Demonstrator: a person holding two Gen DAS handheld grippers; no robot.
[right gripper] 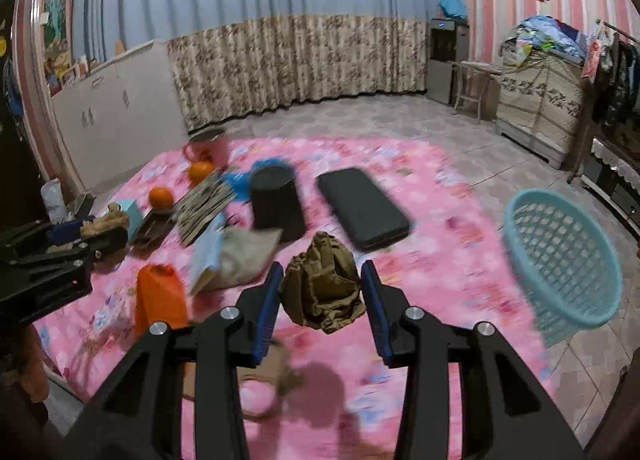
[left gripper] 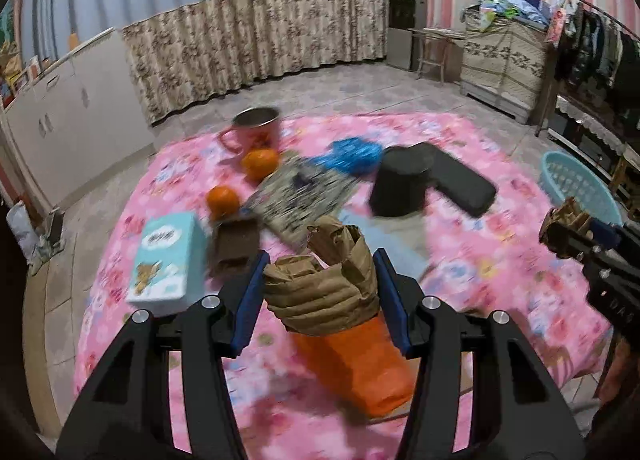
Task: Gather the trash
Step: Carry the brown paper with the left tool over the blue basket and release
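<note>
Crumpled brown paper wads (left gripper: 324,292) (right gripper: 322,292), lifted above pink cloth (right gripper: 432,268)

In the right wrist view we see bare pink cloth (right gripper: 440,268) open between the black flat case (right gripper: 362,208) and the teal basket (right gripper: 560,256) at the right edge, a clear lane; at centre the black cylinder (right gripper: 276,203) stands in the way; the left half is crowded with the striped book (right gripper: 204,205), two oranges (right gripper: 161,196), the orange bag (right gripper: 160,300) and the pale paper packet (right gripper: 236,260); beyond, the upper tiled floor (right gripper: 360,119) lies open.
</note>
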